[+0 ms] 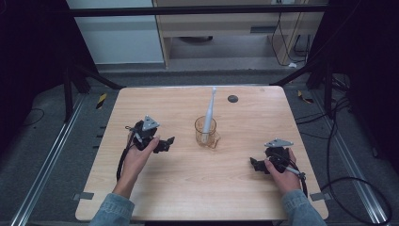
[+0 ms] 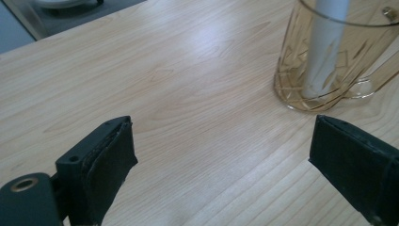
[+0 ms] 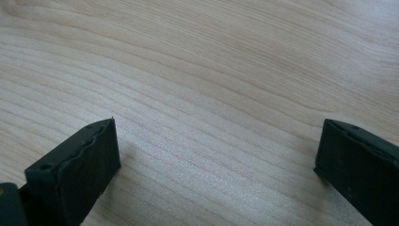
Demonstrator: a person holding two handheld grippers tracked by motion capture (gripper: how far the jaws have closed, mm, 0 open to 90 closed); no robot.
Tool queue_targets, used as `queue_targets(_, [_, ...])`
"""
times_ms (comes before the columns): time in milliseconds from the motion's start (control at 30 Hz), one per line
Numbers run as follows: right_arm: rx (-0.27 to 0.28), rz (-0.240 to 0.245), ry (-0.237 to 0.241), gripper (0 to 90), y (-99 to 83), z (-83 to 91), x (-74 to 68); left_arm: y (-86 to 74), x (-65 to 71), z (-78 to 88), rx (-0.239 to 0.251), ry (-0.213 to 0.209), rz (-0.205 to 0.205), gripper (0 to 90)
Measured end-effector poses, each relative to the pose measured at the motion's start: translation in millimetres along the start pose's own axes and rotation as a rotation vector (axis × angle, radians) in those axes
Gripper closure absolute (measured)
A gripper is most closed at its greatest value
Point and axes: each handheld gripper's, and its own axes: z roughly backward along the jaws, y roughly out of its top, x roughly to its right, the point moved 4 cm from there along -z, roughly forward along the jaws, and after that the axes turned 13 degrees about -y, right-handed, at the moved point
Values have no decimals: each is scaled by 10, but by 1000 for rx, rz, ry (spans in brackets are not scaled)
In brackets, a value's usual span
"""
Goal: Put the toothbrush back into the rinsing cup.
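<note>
An amber glass [image 1: 205,131] stands near the middle of the table [image 1: 155,188], a white toothbrush [image 1: 208,113] propped upright inside it, its head leaning away above the rim. The left tongs [image 1: 167,142], held by a hand to the left of the glass, point toward it with jaws wide apart and nothing between them. The right tongs [image 1: 254,164] rest well to the right of the glass and nearer the person, jaws likewise spread wide over bare wood.
</note>
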Motion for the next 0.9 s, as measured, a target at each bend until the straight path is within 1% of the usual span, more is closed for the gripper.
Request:
queue_targets(100, [0, 0, 0, 4, 0, 0, 0, -87, -95, 7, -20, 20, 19, 65])
queue_targets(200, [0, -1, 0, 4, 0, 0, -1, -165, -170, -1, -28, 26, 46, 66])
queue_targets(433, [0, -1, 0, 4, 0, 0, -1, -355, -345, 9, -57, 54, 92, 69])
queue_targets(500, [0, 0, 0, 4, 0, 0, 0, -413, -394, 24, -60, 58, 109, 96])
queue_targets(567, [0, 0, 0, 4, 0, 0, 0, -435, -412, 29, -62, 61, 115, 99])
queue_targets(633, [0, 0, 0, 4, 0, 0, 0, -478, -450, 42, -69, 74, 118, 99])
queue_targets(700, [0, 0, 0, 4, 0, 0, 0, -509, -493, 55, -73, 88, 129, 99])
queue_targets(733, [0, 0, 0, 4, 0, 0, 0, -518, -516, 62, -67, 100, 136, 99])
queue_targets(767, [0, 0, 0, 4, 0, 0, 0, -529, -536, 66, -65, 109, 137, 99])
queue_targets(833, [0, 0, 0, 4, 0, 0, 0, -553, -563, 64, -83, 127, 132, 96])
queue_targets(900, [0, -1, 0, 4, 0, 0, -1, -576, -578, 71, -86, 131, 137, 91])
